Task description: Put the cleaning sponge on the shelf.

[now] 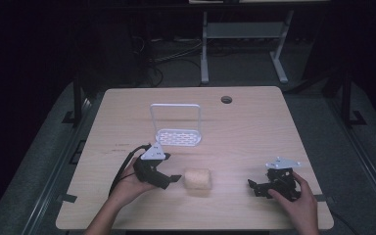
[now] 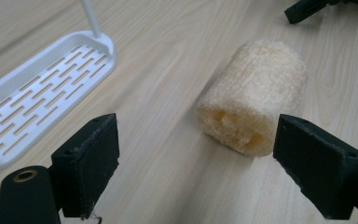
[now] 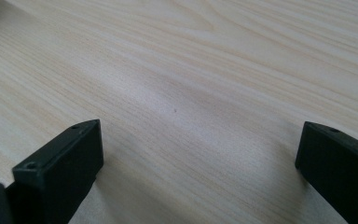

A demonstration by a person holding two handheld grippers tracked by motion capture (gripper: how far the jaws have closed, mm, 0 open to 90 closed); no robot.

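- A pale wooden counter (image 1: 254, 122) is seen from above, with a person's forearms entering from the near edge.
- At the left, the left tool (image 1: 169, 180) is held released, its jaws spread wide and pointed at a loofah sponge just beside it.
- Behind it, a white slotted rack (image 1: 178, 136) with a tall wire handle is stood near the counter's middle.
- The loofah sponge (image 2: 253, 96) is laid on its side on the bare counter, in front of the rack and apart from it, its holed end turned toward the left tool.
- For a good grasp, the jaws are best advanced until the sponge sits squarely between them, then closed gently, since it is judged soft and light.
- At the right, the right tool (image 1: 255, 187) is held released over bare wood, well apart from the sponge.
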